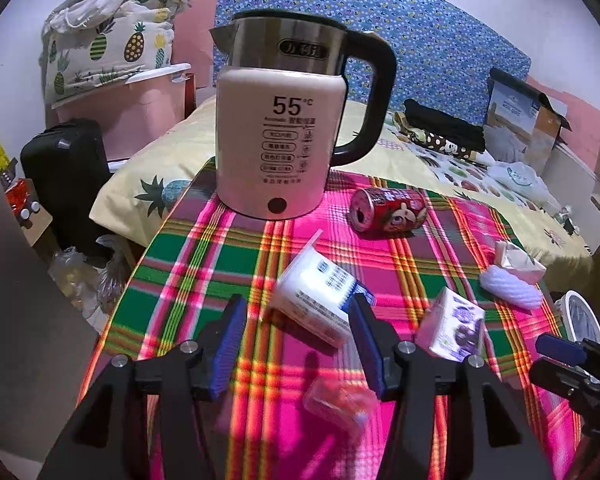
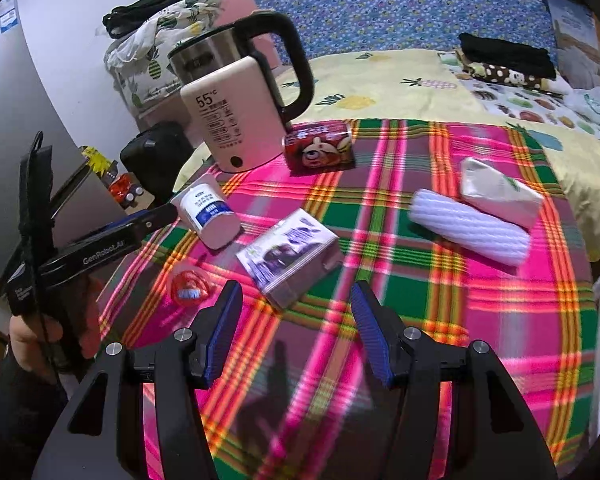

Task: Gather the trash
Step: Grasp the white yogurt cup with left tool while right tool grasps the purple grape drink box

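Plaid cloth is covering the bench point(image 1: 204, 276); left tool point(image 1: 298, 334), spread and empty, is nearing the tipped yogurt cup point(image 1: 316, 292), which may roll aside; right tool point(image 2: 296, 330) is also spread

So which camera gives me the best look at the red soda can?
The right wrist view: the red can lies side-on beside the kettle, its cartoon label fully shown. The left wrist view catches it end-on, so the label is foreshortened.

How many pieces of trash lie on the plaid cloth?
6: cup nearest the kettle, red can behind, purple carton centre, red wrapper front left, white roll and tissue pack right.
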Demonstrator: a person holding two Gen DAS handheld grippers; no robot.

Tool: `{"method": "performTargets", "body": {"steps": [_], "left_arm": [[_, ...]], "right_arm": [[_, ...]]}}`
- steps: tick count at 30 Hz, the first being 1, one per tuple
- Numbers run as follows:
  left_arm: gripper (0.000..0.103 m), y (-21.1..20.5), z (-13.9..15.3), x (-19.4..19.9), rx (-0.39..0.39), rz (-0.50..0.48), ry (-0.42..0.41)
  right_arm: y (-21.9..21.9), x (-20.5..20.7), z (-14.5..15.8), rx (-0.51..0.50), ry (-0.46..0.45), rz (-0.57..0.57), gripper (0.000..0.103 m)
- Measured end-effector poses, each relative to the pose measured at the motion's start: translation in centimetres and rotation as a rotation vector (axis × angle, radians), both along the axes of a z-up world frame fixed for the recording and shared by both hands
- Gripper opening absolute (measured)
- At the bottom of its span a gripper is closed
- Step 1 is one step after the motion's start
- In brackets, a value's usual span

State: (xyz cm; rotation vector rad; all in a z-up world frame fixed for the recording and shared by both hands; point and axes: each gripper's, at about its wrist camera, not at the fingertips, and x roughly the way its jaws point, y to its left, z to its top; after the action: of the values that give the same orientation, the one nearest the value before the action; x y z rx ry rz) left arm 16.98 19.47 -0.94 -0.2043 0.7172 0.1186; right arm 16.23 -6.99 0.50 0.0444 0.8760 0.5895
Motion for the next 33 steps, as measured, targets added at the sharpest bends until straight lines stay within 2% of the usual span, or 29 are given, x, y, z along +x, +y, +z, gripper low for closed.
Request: {"method": "performTargets", "body": {"steps": [9, 11, 13, 14, 16, 19, 28, 30, 33], "left_arm": [[0.055, 0.9, -1.1, 2.7, -0.025, -0.091, 0.004], [0.047, 0.8, -1.2, 2.8, -0.041, -0.109, 0.001], [0.034, 0.7, -1.1, 2.7, -0.052, -0.125, -0.005], [0.031, 0.6, -1.0, 2.5, -0.044, -0.122, -0.009], [0.016, 0.5, -0.7, 2.1, -0.04, -0.119, -0.011], [0.005, 0.6, -0.5, 1.4, -0.02, -0.084, 0.008], [0.002, 1.8, -0.3, -0.6, -0.04, -0.025, 0.011], [0.002, 1.9, -0.3, -0.8, -0.046, -0.023, 0.011], [0.002, 1.9, -0.4, -0.8, -0.051, -0.023, 0.016]], "right_arm": [[0.9, 1.2, -0.3, -0.003, 0.007, -0.042, 0.058], [1.0, 1.3, -0.4, -0.006, 0.008, -0.049, 0.058], [1.2, 1.5, -0.5, -0.006, 0.012, -0.055, 0.058], [1.3, 1.5, -0.5, -0.005, 0.013, -0.057, 0.058], [1.8, 1.6, -0.6, -0.007, 0.012, -0.065, 0.058], [2.5, 1.8, -0.6, -0.015, 0.012, -0.085, 0.058], [4.6, 2.1, -1.4, -0.081, -0.015, -0.207, 0.059], [4.9, 2.0, -1.4, -0.101, -0.036, -0.232, 0.064], [5.0, 2.0, -1.8, -0.145, -0.056, -0.251, 0.064]]}}
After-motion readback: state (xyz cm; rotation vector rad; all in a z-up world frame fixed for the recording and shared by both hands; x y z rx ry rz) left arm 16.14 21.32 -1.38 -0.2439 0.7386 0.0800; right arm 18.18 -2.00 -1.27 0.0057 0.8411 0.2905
